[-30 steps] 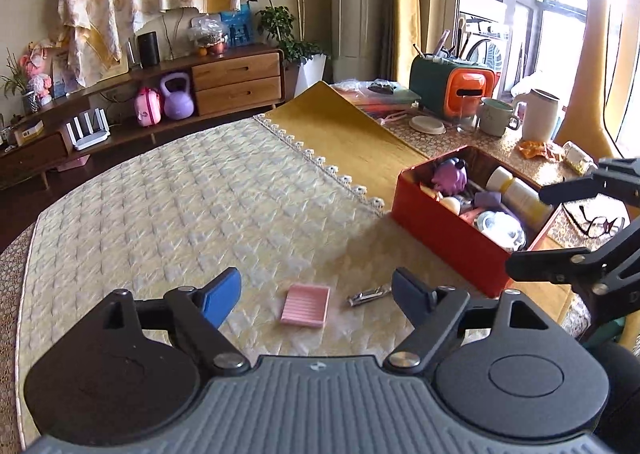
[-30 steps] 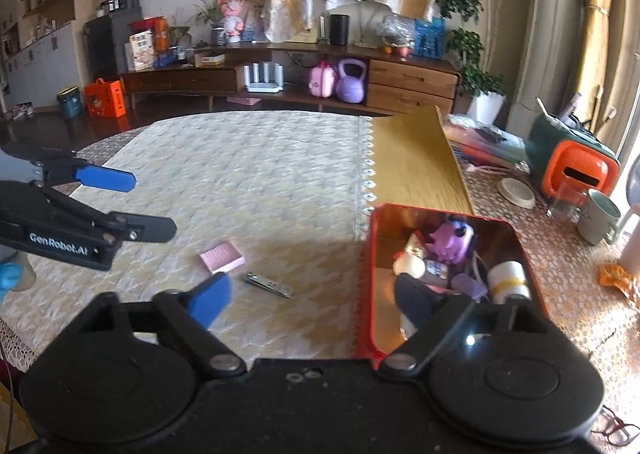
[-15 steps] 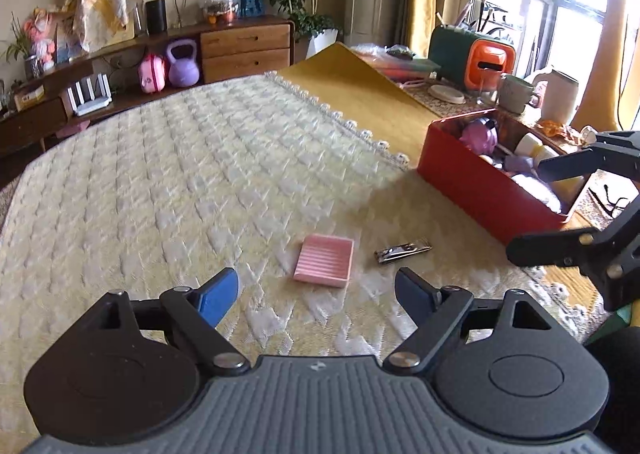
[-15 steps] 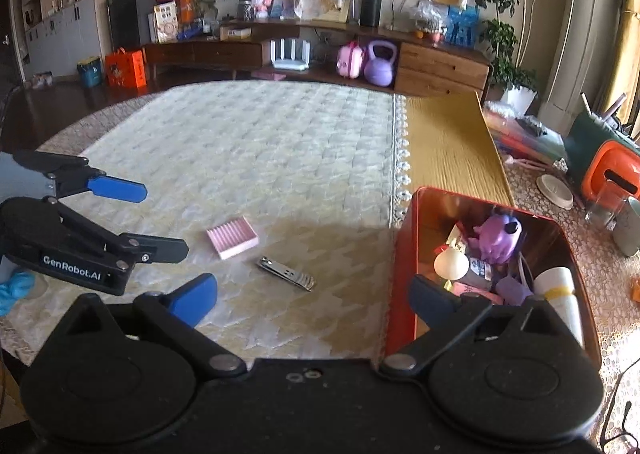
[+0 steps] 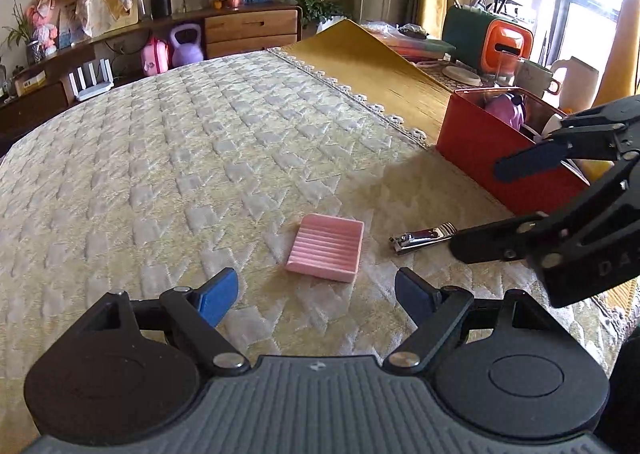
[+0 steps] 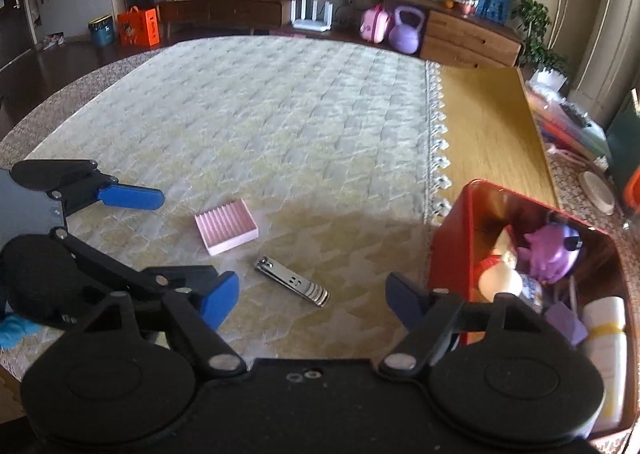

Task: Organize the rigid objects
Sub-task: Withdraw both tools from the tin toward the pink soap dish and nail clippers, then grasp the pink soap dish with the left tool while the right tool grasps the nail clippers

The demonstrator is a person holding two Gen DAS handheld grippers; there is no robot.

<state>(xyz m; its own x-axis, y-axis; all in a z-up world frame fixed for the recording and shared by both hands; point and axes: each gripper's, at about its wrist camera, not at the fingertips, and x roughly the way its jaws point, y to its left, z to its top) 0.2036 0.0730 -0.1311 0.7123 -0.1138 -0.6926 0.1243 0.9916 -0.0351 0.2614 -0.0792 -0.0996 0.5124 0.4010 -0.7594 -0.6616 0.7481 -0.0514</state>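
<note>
A pink ribbed block [image 5: 326, 247] lies flat on the quilted cloth, just ahead of my open, empty left gripper [image 5: 316, 296]; it also shows in the right wrist view [image 6: 226, 226]. A metal nail clipper [image 5: 423, 237] lies to its right, and sits just ahead of my open, empty right gripper [image 6: 312, 299] in the right wrist view [image 6: 292, 281]. A red box [image 6: 452, 238] holding a purple toy [image 6: 552, 248] and other small items stands on the right. The right gripper shows in the left wrist view [image 5: 476, 206], its lower finger by the clipper.
The quilted cloth [image 5: 180, 158] covers most of the table, with a yellow mat [image 5: 372, 66] beyond its lace edge. A green and orange appliance [image 5: 486, 38], mugs and a jug stand at the far right. A sideboard with a purple kettlebell [image 6: 406, 30] lies behind.
Both grippers have moved lower and closer to the pink block and the clipper. The right gripper has swung left, away from over the red box. Both remain open.
</note>
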